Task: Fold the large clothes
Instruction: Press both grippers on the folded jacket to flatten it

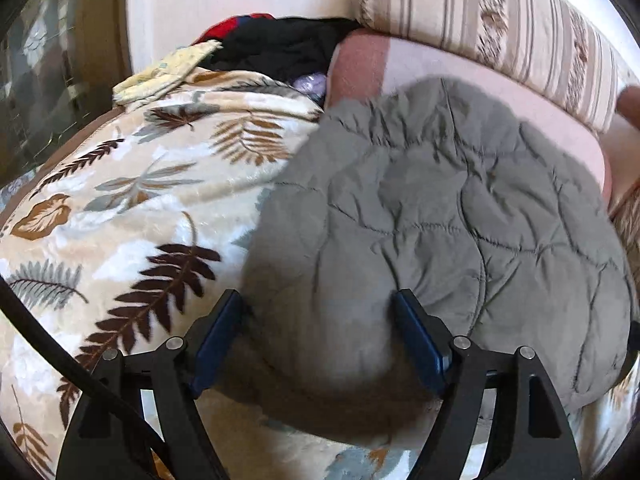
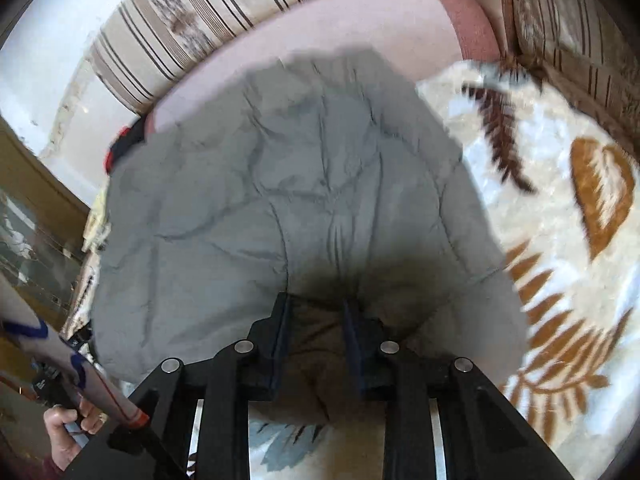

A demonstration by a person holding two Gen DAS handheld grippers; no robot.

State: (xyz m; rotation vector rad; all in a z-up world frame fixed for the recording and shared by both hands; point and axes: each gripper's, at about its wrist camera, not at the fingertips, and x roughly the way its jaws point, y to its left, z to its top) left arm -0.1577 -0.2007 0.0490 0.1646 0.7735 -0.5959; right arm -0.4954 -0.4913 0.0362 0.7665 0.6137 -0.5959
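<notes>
Jaws of both grippers astride quilted grey jacket (image 1: 420,208), lengthwise toward sofa back (image 1: 500,20).

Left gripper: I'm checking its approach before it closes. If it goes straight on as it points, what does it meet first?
Most likely the grey quilted garment: its near edge already lies between the open left gripper fingers, though depth is unclear.

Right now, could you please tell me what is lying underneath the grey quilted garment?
The grey quilted garment rests on a leaf-patterned blanket and, farther back, a pink cover. What lies directly beneath its middle is hidden.
</notes>
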